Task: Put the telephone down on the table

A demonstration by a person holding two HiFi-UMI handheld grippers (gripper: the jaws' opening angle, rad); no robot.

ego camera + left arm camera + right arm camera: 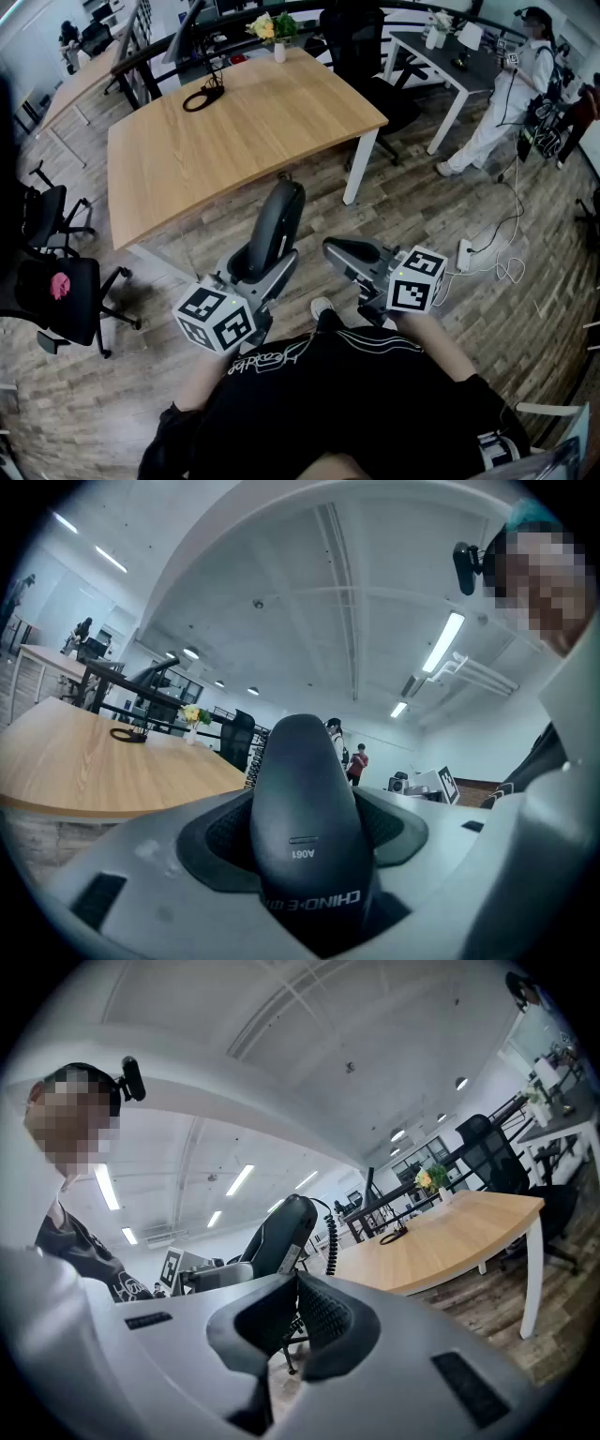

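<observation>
Left tool (302,841) clamps the black telephone (302,803) by its lower end, which is buried between the wide-set jaws and cut off at the frame's bottom. The handset stands upright in the air, near the edge of the wooden surface (234,141). Just beside it, the right tool (294,1309) has its jaws together on nothing.

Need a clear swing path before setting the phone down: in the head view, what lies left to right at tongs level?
Left to right: black office chair → telephone handset → right tongs → white power strip.
</observation>
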